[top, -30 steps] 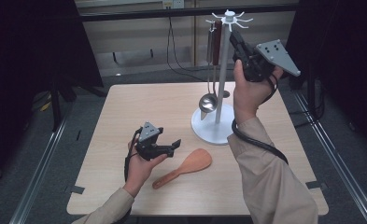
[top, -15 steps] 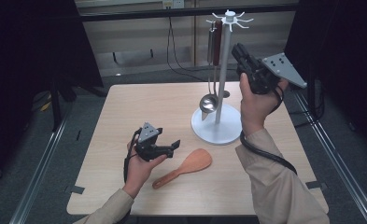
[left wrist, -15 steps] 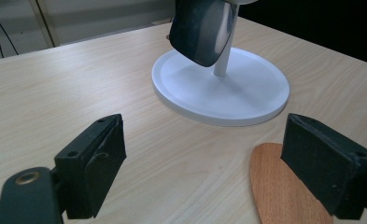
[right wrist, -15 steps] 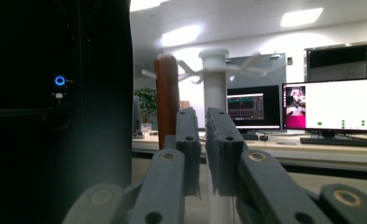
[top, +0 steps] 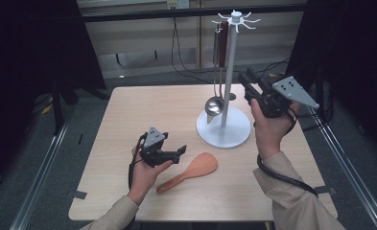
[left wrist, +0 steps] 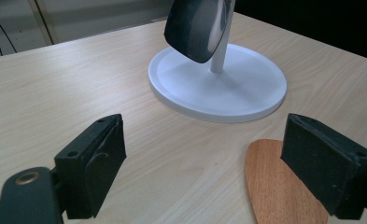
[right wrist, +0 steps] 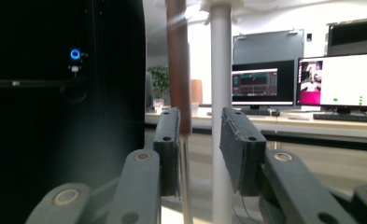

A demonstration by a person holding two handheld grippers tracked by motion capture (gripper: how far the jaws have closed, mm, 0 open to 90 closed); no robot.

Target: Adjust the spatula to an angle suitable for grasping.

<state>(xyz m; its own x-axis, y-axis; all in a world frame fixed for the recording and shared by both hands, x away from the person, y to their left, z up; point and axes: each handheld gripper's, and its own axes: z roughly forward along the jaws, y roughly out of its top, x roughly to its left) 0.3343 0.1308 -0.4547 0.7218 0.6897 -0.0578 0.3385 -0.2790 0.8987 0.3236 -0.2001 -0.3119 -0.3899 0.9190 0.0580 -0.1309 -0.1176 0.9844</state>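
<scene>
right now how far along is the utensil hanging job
Done: the ladle hangs from the white stand, and the right hand-held gripper is beside the stand's pole, its jaws having just been opening with nothing gripped. In hand: nothing; the left hand-held gripper sits open near the wooden spatula. Left: the spatula lies flat on the table and is not yet picked up, so probably about halfway.

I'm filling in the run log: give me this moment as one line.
left tool: open, beside wooden spatula | right tool: jaws just opening, nothing gripped, near stand | ladle: hangs on stand
</scene>
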